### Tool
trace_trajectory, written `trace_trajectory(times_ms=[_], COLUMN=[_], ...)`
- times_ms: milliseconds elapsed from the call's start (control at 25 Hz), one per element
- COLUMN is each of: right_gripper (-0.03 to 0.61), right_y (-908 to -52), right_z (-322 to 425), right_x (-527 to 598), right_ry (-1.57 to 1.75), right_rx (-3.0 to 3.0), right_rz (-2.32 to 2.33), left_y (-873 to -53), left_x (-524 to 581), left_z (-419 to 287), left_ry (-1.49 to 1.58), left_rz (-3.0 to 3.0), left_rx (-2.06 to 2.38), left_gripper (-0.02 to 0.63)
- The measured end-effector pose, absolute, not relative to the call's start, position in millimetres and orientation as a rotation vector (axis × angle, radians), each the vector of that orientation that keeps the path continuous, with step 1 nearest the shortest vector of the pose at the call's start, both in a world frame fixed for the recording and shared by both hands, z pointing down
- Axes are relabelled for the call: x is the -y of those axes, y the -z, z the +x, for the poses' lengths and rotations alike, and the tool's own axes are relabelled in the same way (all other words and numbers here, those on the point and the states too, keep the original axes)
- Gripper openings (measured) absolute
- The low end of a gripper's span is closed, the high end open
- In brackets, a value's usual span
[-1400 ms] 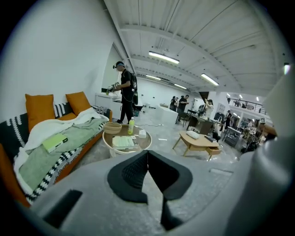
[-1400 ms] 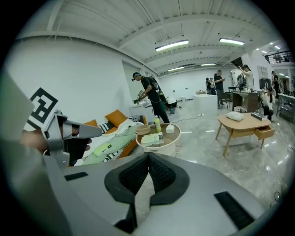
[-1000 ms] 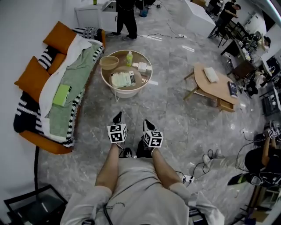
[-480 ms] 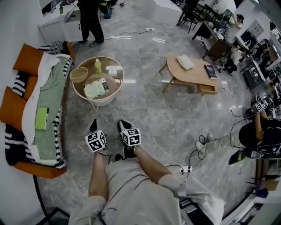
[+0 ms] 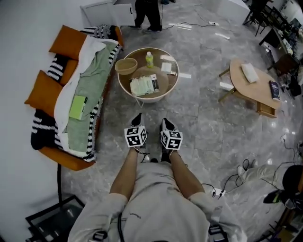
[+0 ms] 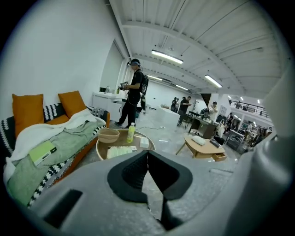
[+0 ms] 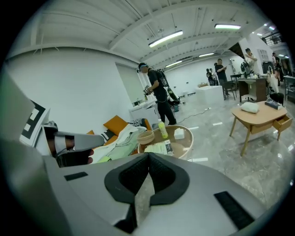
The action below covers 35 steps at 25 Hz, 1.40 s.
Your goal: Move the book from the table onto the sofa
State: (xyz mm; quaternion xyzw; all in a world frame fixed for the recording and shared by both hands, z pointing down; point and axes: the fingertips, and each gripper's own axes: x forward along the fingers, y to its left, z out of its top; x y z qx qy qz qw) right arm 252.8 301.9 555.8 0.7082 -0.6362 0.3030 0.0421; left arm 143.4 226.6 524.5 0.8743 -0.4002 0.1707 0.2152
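Observation:
The book point(image 5: 144, 85), pale with a dark strip on its cover, lies flat on the round wooden table point(image 5: 124, 89). It also shows in the left gripper view as the book point(image 6: 120, 151) and in the right gripper view as the book point(image 7: 158, 147). The orange sofa point(image 5: 46, 90), draped with white and green blankets, stands left of the table. My left gripper point(image 5: 137, 118) and right gripper point(image 5: 165, 124) hang side by side over the floor, short of the table. Both are shut and empty, as seen at the left gripper point(image 6: 147, 152) and the right gripper point(image 7: 149, 154).
On the round table stand a bowl point(image 5: 125, 66), a green bottle point(image 5: 149, 59) and a small white box point(image 5: 166, 67). A green booklet point(image 5: 78, 107) lies on the sofa. A low wooden table point(image 5: 253, 85) is at right. A person point(image 5: 149, 14) stands behind. Cables point(image 5: 246, 165) trail on the floor.
The head view swung aside and back. Both grippers have moved forward together toward the round table, still shut and empty.

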Motion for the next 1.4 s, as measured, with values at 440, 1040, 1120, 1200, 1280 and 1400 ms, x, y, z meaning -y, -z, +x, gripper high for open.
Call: trace_trajectory(times_ms=[440,1040,1120,1200,1280,1400], right_gripper=[0.006,0.006,0.006,0.006,0.006,0.006], right_y=[-559,-576,-583,-589,-594,-595], right_z=[313,305,296,290,290,297], right_x=[-183,-60,-55,-51,-48,-38], right_ry=[-0.985,-1.019,-1.030,-1.036,-1.055,-1.117], right_rx=[1.982,2.046,2.056,2.062,2.058,2.047], right_rz=[2.060,1.851,1.802,1.757,1.737,1.757], left_y=[-533,-548,-550,-551,-552,-557], left_x=[-127,-64,-62,-60,-57,-50], left_z=[196,147,137,130,130,133], left_ry=[-0.576,-0.570,-0.574,-0.575,-0.574,-0.573], left_rz=[2.332,2.128,2.093,2.064,2.047,2.018], left_rx=[1.174,1.438,1.472,1.500,1.514,1.513], left_gripper=[0.009,0.009,0.011,0.011,0.011,0.011])
